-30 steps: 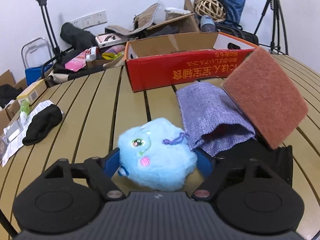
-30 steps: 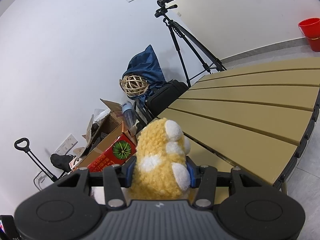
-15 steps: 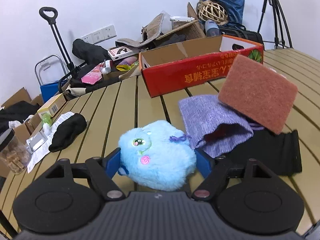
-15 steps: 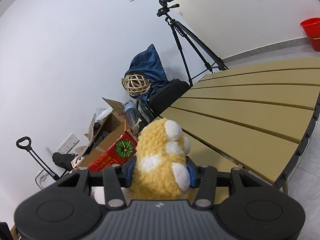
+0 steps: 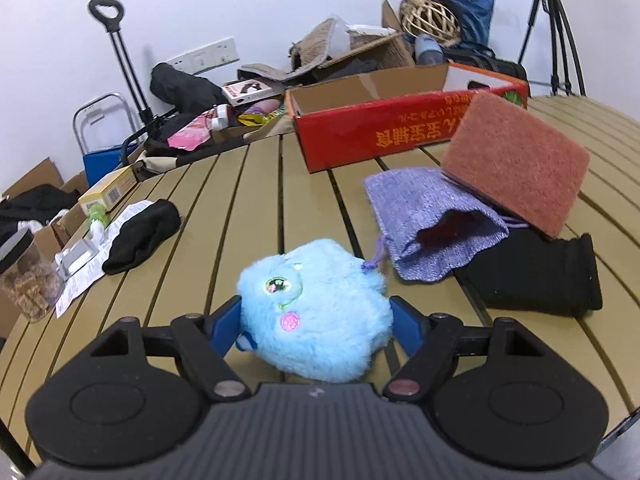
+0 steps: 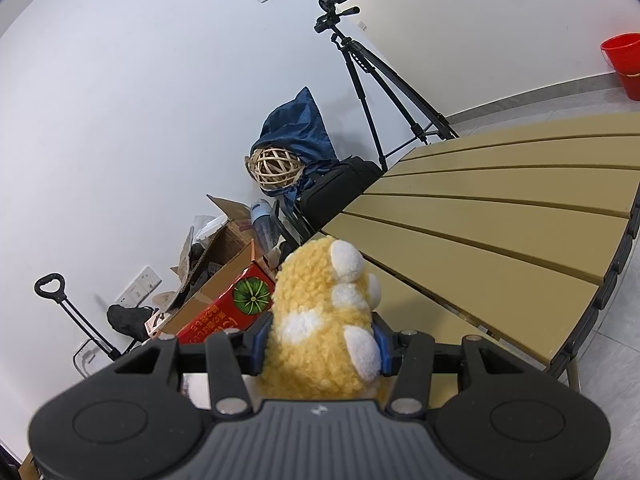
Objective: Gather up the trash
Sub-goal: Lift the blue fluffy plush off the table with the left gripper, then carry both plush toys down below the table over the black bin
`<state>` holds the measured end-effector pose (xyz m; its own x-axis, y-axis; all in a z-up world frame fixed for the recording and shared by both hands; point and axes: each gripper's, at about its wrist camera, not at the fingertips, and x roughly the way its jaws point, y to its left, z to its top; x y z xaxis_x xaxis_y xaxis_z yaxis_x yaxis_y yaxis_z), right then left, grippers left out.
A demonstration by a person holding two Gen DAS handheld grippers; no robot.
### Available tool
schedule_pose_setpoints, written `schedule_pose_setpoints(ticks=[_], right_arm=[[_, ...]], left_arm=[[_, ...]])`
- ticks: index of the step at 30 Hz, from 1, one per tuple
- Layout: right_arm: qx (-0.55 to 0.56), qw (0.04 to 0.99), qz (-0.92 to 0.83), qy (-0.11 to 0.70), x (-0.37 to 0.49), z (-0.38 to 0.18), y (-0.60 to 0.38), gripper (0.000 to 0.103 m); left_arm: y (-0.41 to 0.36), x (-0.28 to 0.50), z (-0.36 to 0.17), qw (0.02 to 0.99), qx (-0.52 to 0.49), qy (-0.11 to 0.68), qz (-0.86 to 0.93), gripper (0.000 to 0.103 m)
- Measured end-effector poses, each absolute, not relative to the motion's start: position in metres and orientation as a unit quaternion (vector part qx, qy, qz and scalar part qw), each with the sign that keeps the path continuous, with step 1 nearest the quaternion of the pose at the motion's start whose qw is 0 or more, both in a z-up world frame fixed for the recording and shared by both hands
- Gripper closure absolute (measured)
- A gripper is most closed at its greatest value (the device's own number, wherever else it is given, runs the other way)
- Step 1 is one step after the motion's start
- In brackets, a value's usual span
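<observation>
My left gripper is shut on a fluffy light-blue plush toy, held just above the slatted tan table. Beyond it lie a purple knit pouch, a brown scouring pad leaning on it, and a black cloth. A red cardboard box, open on top, stands at the table's far side. My right gripper is shut on a yellow plush toy with white spots, held above the table's edge; the red box shows to its left.
A black sock, papers and a jar of snacks sit at the table's left edge. Clutter, a hand trolley and a tripod stand behind along the wall. A red bucket is on the floor.
My left gripper has drawn back and left from the red box with the blue plush. My right gripper has held the yellow plush almost still, shifting slightly.
</observation>
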<state>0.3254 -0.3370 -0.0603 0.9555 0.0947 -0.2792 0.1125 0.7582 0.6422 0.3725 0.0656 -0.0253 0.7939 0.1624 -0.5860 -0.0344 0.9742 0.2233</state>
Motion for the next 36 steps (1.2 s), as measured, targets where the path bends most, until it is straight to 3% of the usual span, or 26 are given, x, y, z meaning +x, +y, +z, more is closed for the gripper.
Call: schedule_pose_setpoints(ticks=[16,36], right_arm=[[0.310,0.937,0.040,0.156,0.310,-0.046,-0.323,0.055],[0.254,0.949,0.090,0.162,0.234,-0.025,-0.346,0.055]], left_arm=[[0.066,0.295,0.012,0.957,0.052,0.280,0.055,0.026],[0.026,0.198,0.015,0.956,0.044,0.287,0.039,0.026]])
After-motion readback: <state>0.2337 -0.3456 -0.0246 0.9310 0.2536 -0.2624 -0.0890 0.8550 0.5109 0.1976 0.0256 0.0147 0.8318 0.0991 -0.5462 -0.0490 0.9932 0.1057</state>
